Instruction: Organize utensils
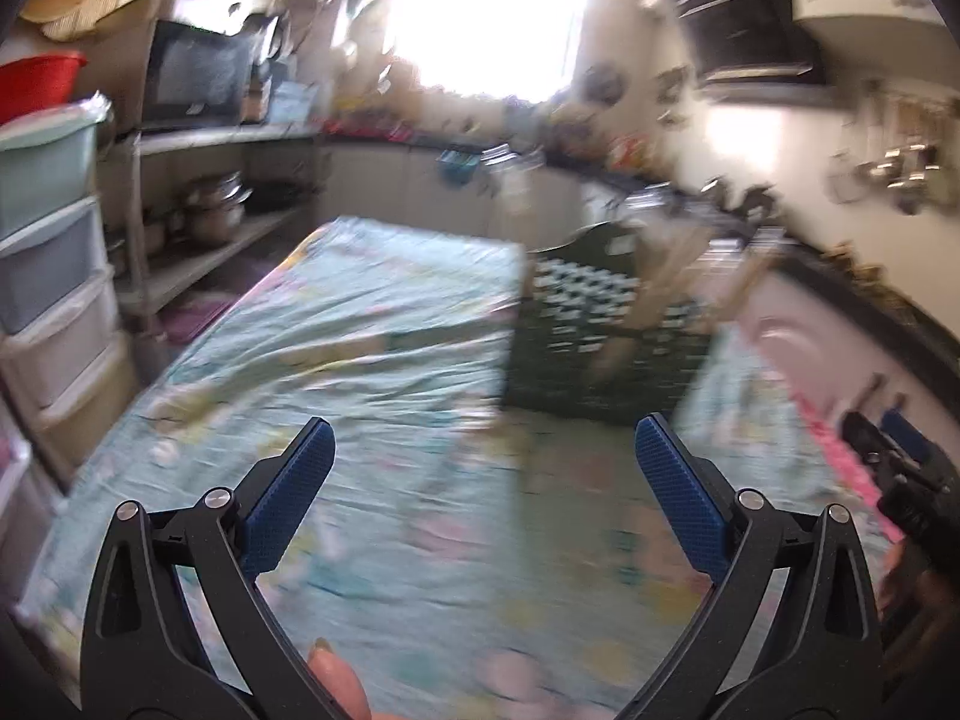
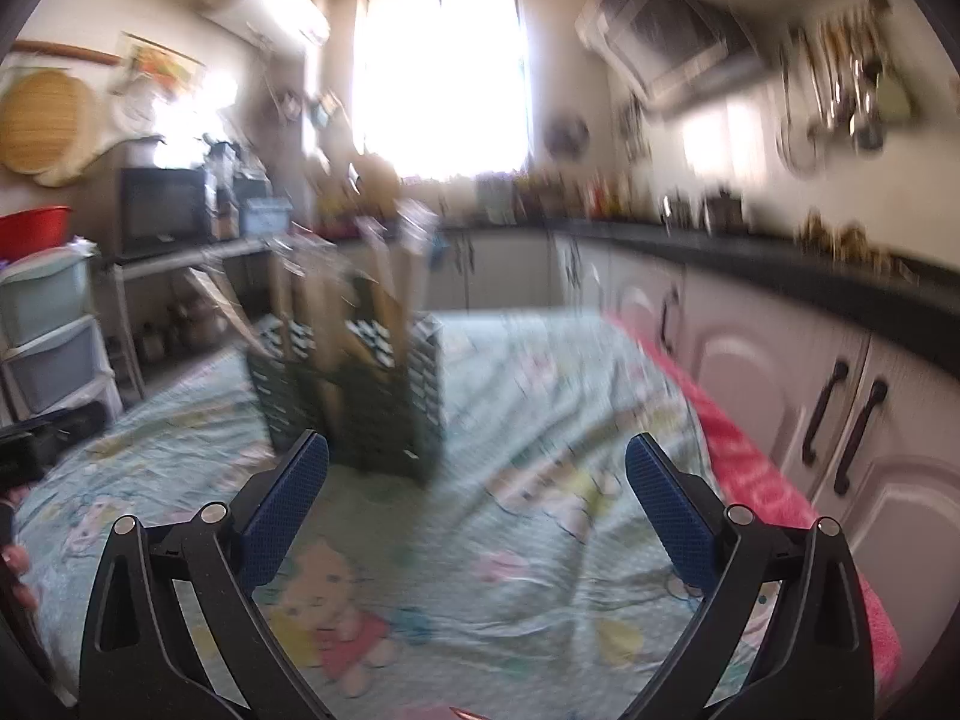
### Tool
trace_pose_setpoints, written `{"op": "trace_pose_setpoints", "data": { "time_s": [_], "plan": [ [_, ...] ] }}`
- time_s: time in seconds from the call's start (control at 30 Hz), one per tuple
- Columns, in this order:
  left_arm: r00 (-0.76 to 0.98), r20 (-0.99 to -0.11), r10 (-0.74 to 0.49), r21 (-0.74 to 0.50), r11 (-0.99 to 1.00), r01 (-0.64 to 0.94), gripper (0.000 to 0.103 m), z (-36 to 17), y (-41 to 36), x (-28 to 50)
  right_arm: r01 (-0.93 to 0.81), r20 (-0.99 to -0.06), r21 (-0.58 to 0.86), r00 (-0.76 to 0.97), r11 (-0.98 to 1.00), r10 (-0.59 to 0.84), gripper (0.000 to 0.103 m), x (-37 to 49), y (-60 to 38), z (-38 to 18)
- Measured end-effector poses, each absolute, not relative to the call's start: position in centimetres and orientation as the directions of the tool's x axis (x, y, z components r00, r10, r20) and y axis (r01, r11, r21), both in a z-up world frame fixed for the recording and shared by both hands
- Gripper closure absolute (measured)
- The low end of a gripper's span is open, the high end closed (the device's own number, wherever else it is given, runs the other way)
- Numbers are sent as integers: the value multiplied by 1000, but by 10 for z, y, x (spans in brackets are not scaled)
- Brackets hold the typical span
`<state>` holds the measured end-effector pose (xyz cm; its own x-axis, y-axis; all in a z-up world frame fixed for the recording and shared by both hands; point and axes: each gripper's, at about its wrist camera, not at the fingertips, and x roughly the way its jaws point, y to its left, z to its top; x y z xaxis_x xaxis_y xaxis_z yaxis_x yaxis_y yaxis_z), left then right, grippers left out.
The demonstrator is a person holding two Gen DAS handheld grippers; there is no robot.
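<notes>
Holding both tools over the cloth-covered bench [image 1: 384, 360], you have each gripper spread wide with nothing between its fingers: the left gripper [image 1: 485, 438] and the right gripper [image 2: 477, 453] both hang above bare patterned cloth. Your left view catches a fingertip [image 1: 336, 681] at its bottom edge and the other tool as a dark shape at its right edge; your right view instead shows a cartoon figure [image 2: 336, 618] printed on the cloth just ahead of the fingers, and a pink towel [image 2: 756, 480] along the bench's right side.

Farther out stands the utensil basket [image 2: 360, 396], a dark green holder with a lattice of small openings, upright on the cloth. From your left it sits ahead and to the right; from your right, ahead and slightly left. Wooden utensils [image 2: 384, 276] stand in it, long axes near vertical, handles pointing up, some leaning outward. Blur hides what kind each one is.

Beyond lie the kitchen cupboards [image 2: 840, 396], a shelf with a microwave [image 1: 192, 75], and a bright window [image 2: 444, 72].
</notes>
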<state>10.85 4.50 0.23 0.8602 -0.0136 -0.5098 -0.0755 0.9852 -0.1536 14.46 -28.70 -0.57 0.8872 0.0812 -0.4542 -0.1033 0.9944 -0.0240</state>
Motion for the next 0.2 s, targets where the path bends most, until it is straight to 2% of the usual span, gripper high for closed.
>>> {"op": "trace_pose_setpoints", "data": {
  "time_s": [0.2],
  "plan": [
    [678,-718,160,-47,960,-275,10,-35,116,207,75,-713,-78,693,994,-108,6,259,-341,-40]
  ]
}}
